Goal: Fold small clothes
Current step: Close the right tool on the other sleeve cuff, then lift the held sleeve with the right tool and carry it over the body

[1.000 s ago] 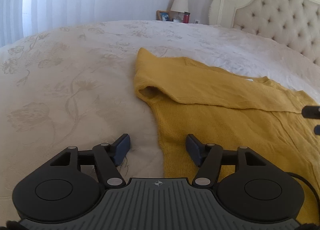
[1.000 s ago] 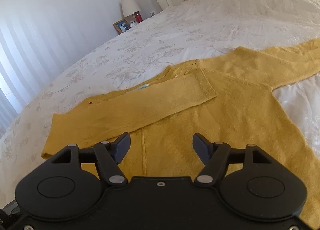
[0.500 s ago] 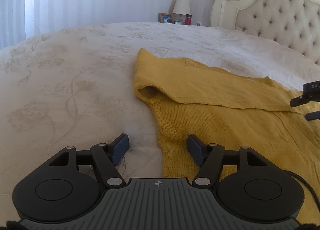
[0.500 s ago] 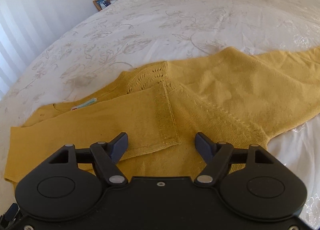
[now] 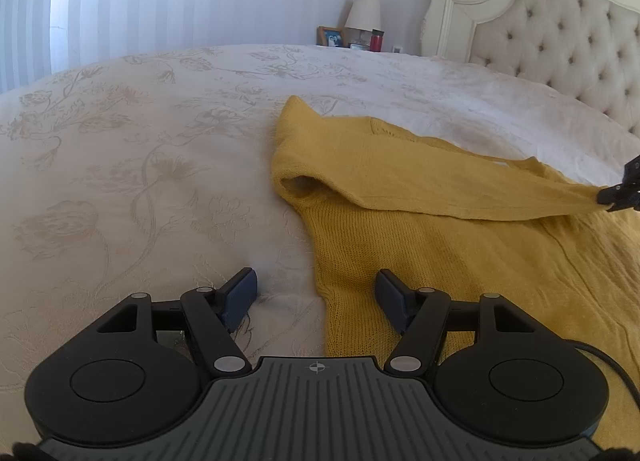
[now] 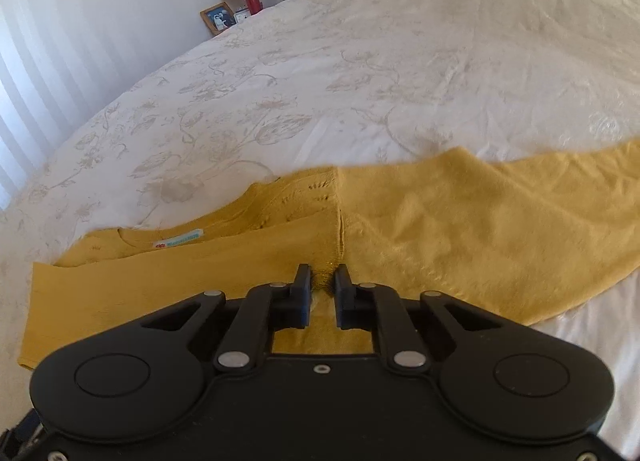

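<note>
A mustard yellow knit sweater [image 5: 460,245] lies flat on the white floral bedspread [image 5: 140,149]. One sleeve [image 5: 420,185] is folded across its chest. My left gripper [image 5: 316,293] is open and empty, low over the sweater's left side edge. My right gripper [image 6: 323,285] is shut on the cuff [image 6: 325,279] of that folded sleeve; its tips show at the right edge of the left wrist view [image 5: 624,193], lifting the cuff slightly. The collar label [image 6: 178,241] shows to the left; the other sleeve [image 6: 500,221] stretches out to the right.
A tufted cream headboard [image 5: 560,33] stands at the far right. A nightstand holds a lamp [image 5: 362,13], a photo frame [image 5: 331,36] and a red cup [image 5: 377,41]. White vertical blinds [image 5: 160,1] line the far wall.
My right gripper moved forward to the folded sleeve's cuff and shut on it, raising it slightly. My left gripper has stayed open and nearly still.
</note>
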The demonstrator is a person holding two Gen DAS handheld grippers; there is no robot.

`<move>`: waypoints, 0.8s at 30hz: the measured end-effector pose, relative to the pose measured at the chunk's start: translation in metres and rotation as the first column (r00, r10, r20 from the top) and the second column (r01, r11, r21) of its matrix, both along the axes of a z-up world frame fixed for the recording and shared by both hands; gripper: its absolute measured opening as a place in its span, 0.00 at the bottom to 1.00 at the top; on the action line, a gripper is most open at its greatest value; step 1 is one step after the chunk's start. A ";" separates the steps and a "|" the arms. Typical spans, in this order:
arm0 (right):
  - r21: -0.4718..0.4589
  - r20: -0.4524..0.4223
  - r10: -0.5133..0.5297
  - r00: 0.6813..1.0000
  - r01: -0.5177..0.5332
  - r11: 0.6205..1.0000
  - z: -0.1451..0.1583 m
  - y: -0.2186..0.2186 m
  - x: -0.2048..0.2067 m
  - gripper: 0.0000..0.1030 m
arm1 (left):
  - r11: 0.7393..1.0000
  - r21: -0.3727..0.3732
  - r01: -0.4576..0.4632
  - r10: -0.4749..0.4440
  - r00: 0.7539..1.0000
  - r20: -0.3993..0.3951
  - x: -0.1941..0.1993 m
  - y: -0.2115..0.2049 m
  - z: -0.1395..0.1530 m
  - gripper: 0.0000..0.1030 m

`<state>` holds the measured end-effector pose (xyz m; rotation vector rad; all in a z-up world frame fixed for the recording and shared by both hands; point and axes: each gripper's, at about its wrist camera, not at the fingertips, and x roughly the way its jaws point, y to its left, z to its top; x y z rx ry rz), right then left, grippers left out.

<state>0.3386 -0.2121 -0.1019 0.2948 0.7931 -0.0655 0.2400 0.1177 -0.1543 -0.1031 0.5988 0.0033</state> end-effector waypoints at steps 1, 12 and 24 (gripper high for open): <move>-0.031 -0.001 -0.010 1.000 0.010 0.999 0.001 -0.002 0.001 0.17 | 1.000 0.000 0.000 0.000 1.000 0.000 0.000 0.000 0.000 0.63; -0.059 -0.048 -0.026 0.999 0.024 0.998 -0.022 -0.019 0.009 0.29 | 1.000 -0.004 0.000 0.000 1.000 0.001 0.000 0.001 0.000 0.63; 0.047 0.007 -0.257 0.966 0.256 0.965 -0.009 -0.148 -0.066 0.59 | 1.000 0.011 0.005 -0.005 1.000 -0.006 0.000 -0.001 0.001 0.63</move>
